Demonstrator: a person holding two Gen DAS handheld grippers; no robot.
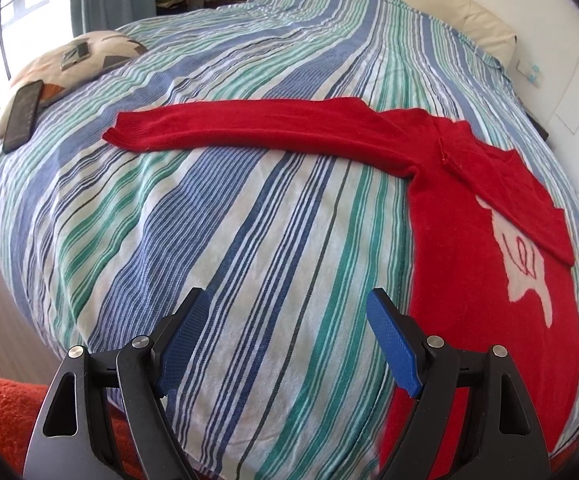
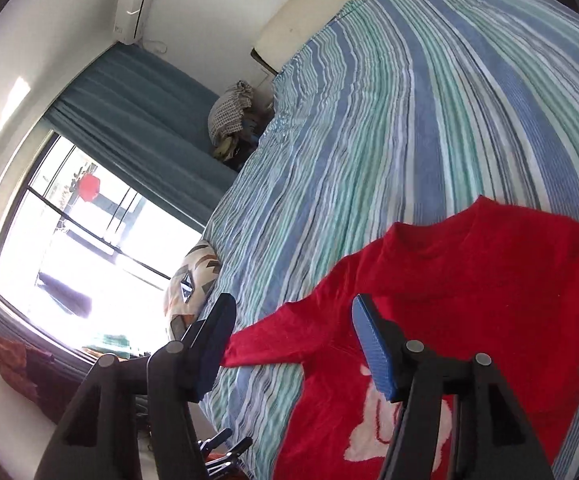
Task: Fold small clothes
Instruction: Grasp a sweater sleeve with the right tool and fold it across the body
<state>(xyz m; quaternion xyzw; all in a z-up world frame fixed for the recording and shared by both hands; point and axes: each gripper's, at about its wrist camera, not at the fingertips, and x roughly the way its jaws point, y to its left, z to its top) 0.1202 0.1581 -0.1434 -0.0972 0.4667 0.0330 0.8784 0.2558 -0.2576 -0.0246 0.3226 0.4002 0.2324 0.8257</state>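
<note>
A red knit sweater [image 1: 461, 208] with a white motif lies flat on the striped bed. Its left sleeve [image 1: 241, 126] stretches out straight to the left; the other sleeve [image 1: 529, 200] is folded across the chest. My left gripper [image 1: 289, 312] is open and empty, above bare bedspread just left of the sweater's hem side. In the right wrist view the sweater [image 2: 469, 280] lies below my right gripper [image 2: 293, 312], which is open, empty and held above the sleeve and body, touching nothing.
The striped bedspread [image 1: 249, 240] covers the bed. A patterned pillow [image 1: 77, 64] with a phone [image 1: 21, 116] on it lies at the far left. A cream headboard [image 1: 429, 4] and wall stand behind. An orange blanket [image 1: 1, 412] is at the near left. A window [image 2: 69, 248] is beside the bed.
</note>
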